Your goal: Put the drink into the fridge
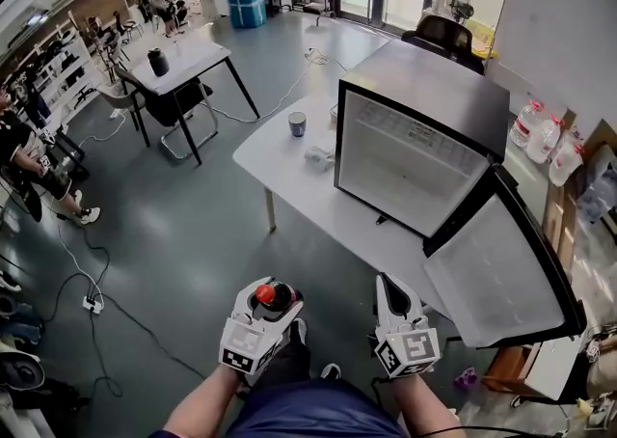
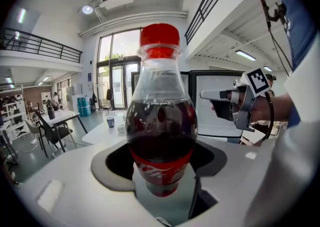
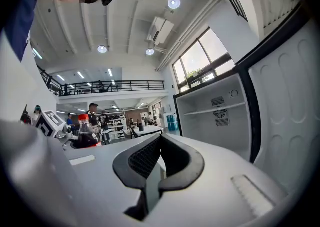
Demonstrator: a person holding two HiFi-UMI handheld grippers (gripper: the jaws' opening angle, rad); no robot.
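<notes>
At the left, the left gripper (image 1: 271, 308) is clamping the drink – a cola bottle (image 2: 160, 121) with a red cap (image 2: 159, 36) – around its lower body at the label, with the bottle standing upright between the jaws and held low in front of the person, well apart from the fridge. The step in hand is, by my reading, the carry to the open fridge, and it is calling for a level wrist: the dark liquid is sitting high in the bottle and the hold is low on it, so any tilt would be working against the grip. Beside it, the right gripper (image 1: 396, 303) is hovering with its jaws pressed together on nothing, so it is free to steady the door if that is needed; otherwise it should be staying out of the bottle's path. Further right, the white tabletop (image 1: 289, 171) is carrying a small cup (image 1: 297, 123) and the fridge (image 1: 424, 98), which is facing the person with its white interior (image 3: 215, 121) showing a shelf (image 3: 215, 111) that looks bare. The good line in is straight at the opening from the front, cap clearing the top edge and the shelf, with the base set down flat on a surface inside before the jaws are let apart. At the far right, the door (image 1: 506, 272) is swinging wide toward the person – it is the likeliest thing to be clipped, so the left arm should be approaching from the left of it.
</notes>
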